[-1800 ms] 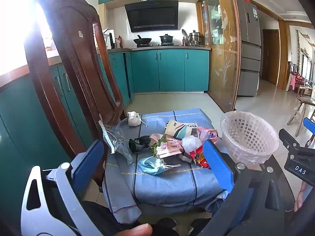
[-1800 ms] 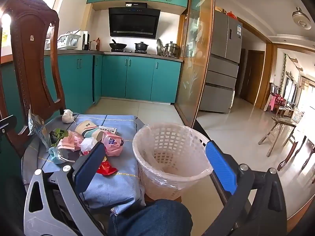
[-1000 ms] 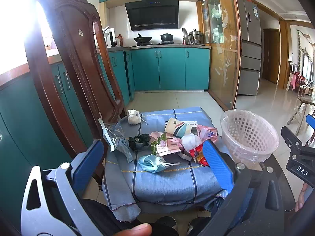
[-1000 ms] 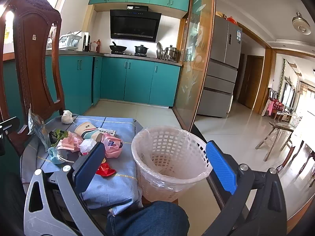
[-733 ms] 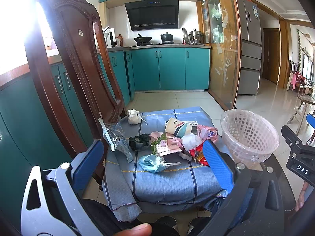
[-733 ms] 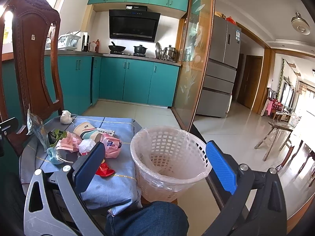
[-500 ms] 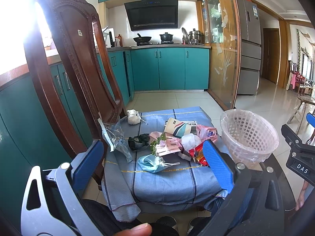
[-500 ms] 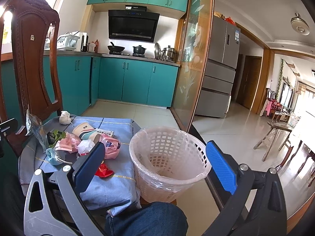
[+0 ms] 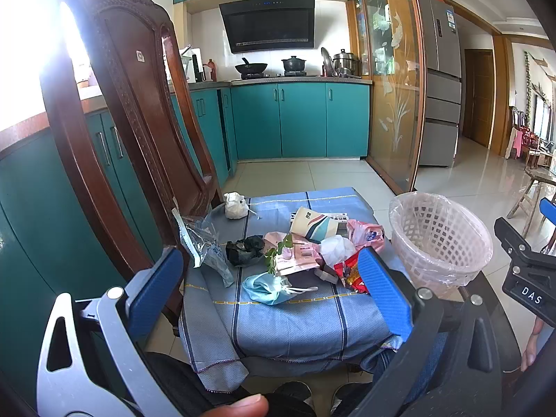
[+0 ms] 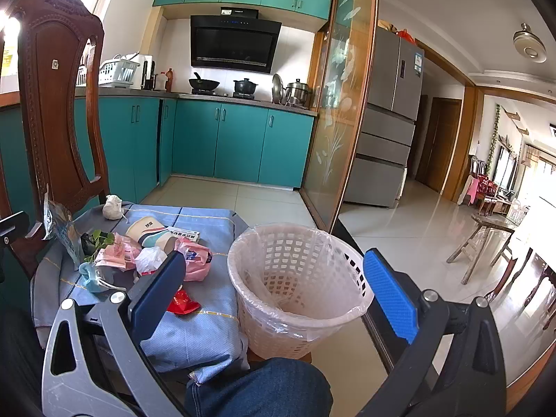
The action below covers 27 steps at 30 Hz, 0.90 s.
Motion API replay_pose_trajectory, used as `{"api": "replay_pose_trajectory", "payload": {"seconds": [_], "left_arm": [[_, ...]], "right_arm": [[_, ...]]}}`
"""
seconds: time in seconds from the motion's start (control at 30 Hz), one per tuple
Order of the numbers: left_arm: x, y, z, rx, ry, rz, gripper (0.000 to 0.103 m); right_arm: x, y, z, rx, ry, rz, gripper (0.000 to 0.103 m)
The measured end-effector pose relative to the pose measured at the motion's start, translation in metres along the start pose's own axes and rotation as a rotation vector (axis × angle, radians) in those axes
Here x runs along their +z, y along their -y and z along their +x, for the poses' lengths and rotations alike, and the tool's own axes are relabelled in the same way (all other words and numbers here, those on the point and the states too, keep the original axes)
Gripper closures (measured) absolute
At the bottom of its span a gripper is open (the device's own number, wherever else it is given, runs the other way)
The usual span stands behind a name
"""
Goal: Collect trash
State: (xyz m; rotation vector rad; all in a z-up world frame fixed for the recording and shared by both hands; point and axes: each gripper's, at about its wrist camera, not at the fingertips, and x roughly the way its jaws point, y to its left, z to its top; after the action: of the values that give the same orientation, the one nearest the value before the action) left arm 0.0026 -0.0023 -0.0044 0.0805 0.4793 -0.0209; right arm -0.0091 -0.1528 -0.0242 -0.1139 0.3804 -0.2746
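Trash lies on a blue cloth (image 9: 295, 316) over a low seat: a blue face mask (image 9: 266, 286), a black bag (image 9: 245, 250), a clear wrapper (image 9: 205, 248), a white wad (image 9: 235, 205), a paper cup (image 9: 314, 226), pink packets (image 9: 299, 253) and a red wrapper (image 9: 349, 272). A white bin (image 9: 439, 239) with a liner stands to the right and also shows in the right wrist view (image 10: 299, 278). My left gripper (image 9: 271, 292) is open and empty, short of the cloth's near edge. My right gripper (image 10: 278, 295) is open and empty before the bin.
A carved wooden chair back (image 9: 132, 104) rises at the left of the cloth. Teal cabinets (image 9: 299, 118) line the far wall. A glass partition (image 10: 344, 111) stands behind the bin. My knee in jeans (image 10: 264, 389) is below the right gripper. A wooden stool (image 10: 486, 239) stands far right.
Both grippers have stayed open and nearly still. The right wrist view has drifted slightly, so the bin and trash sit a little further left in it.
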Motion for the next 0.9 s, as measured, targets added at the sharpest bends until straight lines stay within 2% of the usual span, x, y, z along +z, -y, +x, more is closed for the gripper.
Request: {"api": "replay_pose_trajectory", "payload": {"seconds": [0.9], "left_arm": [[-0.0033,-0.002,0.0003,0.003,-0.005,-0.003,0.003]], "right_arm": [[0.0001,-0.0054,0.0018,0.005,-0.007,-0.003,0.003]]}}
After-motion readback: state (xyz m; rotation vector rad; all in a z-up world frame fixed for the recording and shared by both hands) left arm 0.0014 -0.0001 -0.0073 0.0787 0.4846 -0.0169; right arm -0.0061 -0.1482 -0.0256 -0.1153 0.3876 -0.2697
